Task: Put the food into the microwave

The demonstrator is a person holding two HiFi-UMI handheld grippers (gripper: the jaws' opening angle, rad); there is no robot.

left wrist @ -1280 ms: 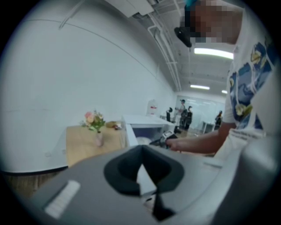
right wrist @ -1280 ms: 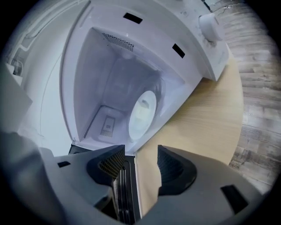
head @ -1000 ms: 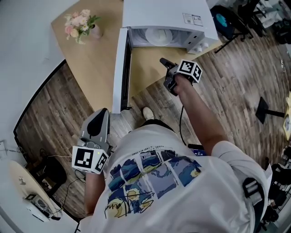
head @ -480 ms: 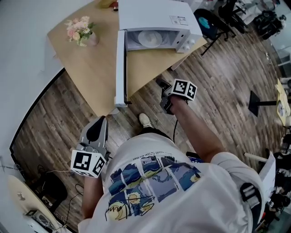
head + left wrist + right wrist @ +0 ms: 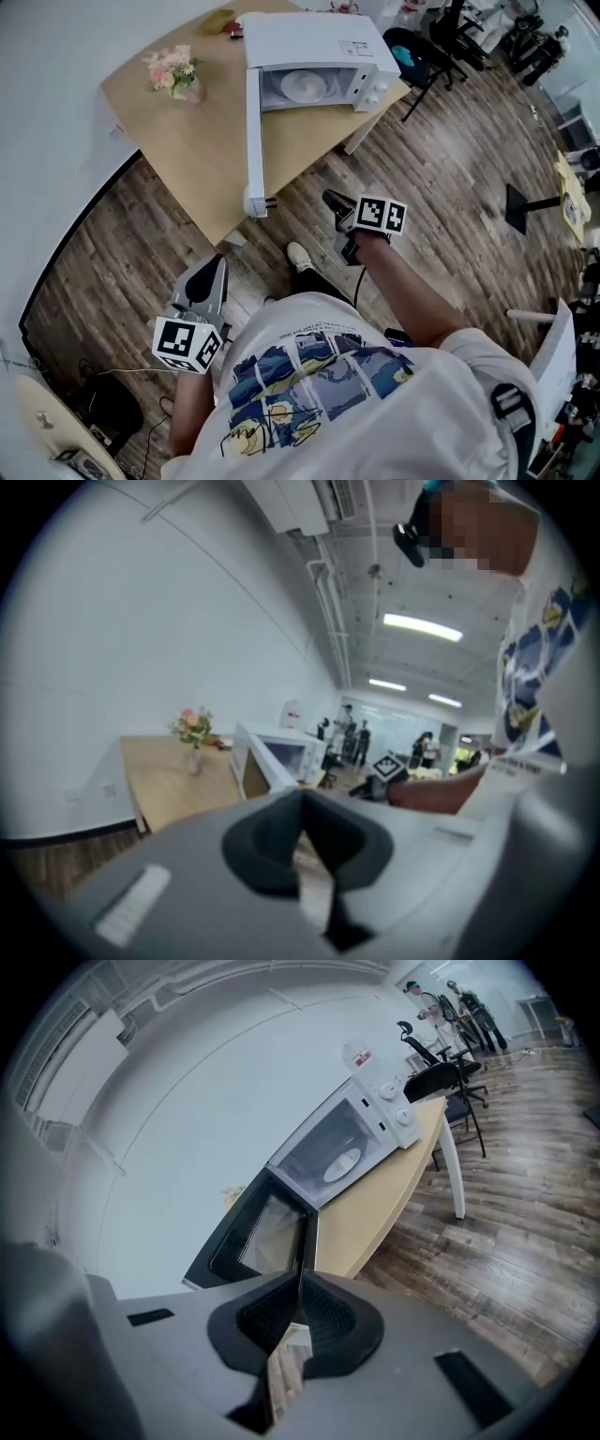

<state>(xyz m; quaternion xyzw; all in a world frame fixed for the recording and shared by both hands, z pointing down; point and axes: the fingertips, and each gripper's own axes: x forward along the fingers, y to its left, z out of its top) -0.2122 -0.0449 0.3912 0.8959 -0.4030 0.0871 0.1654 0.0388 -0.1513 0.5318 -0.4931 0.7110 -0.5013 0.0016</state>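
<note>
Backing away from the table point(image 5: 187, 159), the person is now standing farther from the microwave point(image 5: 314, 37) than a second ago. The right gripper point(image 5: 332, 198), which was over the table's near edge in front of the oven's mouth, is now hanging over the wooden floor point(image 5: 450, 169), clear of the table. The left gripper point(image 5: 216, 264) is also sitting over the floor, just off the table's near corner, low at the person's side.

The right gripper's jaws are closing; its own view is showing the pads meeting at the tips with nothing between them. The left gripper's pads are likewise lying together at the tips, with nothing held.

The microwave is standing at the table's far corner with its door point(image 5: 253, 141) swung fully open toward the person, the door's end reaching out to the near edge. A white plate point(image 5: 305, 86) is lying inside the cavity; whether food is resting on it I cannot tell, since it is too small to read.

Flowers point(image 5: 173, 70) in a small vase are standing near the table's left edge, well apart from the microwave. A black chair point(image 5: 412, 52) is sitting just beyond the table's right side. One pale shoe point(image 5: 300, 255) is showing on the floor between the two grippers.
</note>
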